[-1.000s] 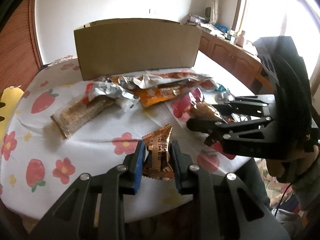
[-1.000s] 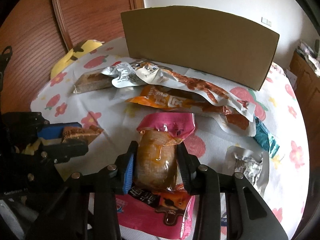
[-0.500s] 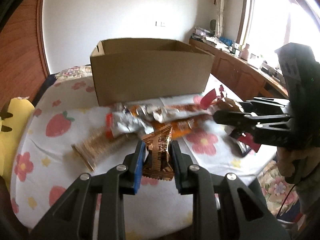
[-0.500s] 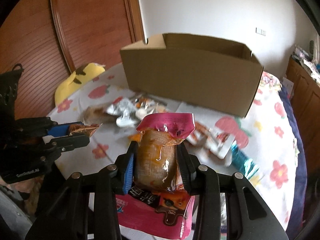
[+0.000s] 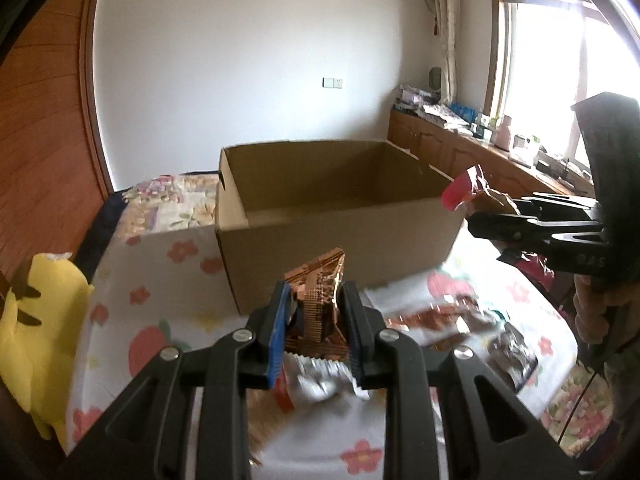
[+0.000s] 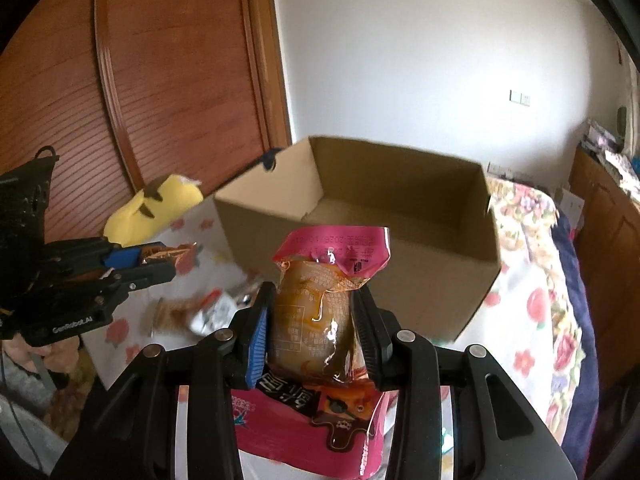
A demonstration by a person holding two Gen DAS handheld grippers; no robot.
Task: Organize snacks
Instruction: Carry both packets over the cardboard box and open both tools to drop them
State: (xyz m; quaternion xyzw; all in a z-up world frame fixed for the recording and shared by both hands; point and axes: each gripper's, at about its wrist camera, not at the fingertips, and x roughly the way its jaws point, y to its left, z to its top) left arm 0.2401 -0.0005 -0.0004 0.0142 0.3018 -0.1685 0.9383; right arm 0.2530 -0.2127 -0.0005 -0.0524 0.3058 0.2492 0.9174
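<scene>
Left wrist view: your left tool (image 5: 316, 308) is clamped on a copper foil snack packet (image 5: 320, 300), held in the air before the open cardboard box (image 5: 336, 216). Loose snacks (image 5: 452, 320) lie on the flowered worktop (image 5: 160, 304).

Right wrist view: your right tool (image 6: 314, 320) grips a pink-topped snack pouch (image 6: 320, 304), raised in front of the same box (image 6: 400, 208). A yellow plush (image 6: 156, 208) sits at left.

White lettering reading "GenRobot.AI" stands on the black body of the left gripper (image 6: 160, 261), seen in the right wrist view. The pink snack packet (image 6: 320, 320) carries a line of printed digits along its top seal and large Chinese characters lower down, both too blurred and inverted to read.
</scene>
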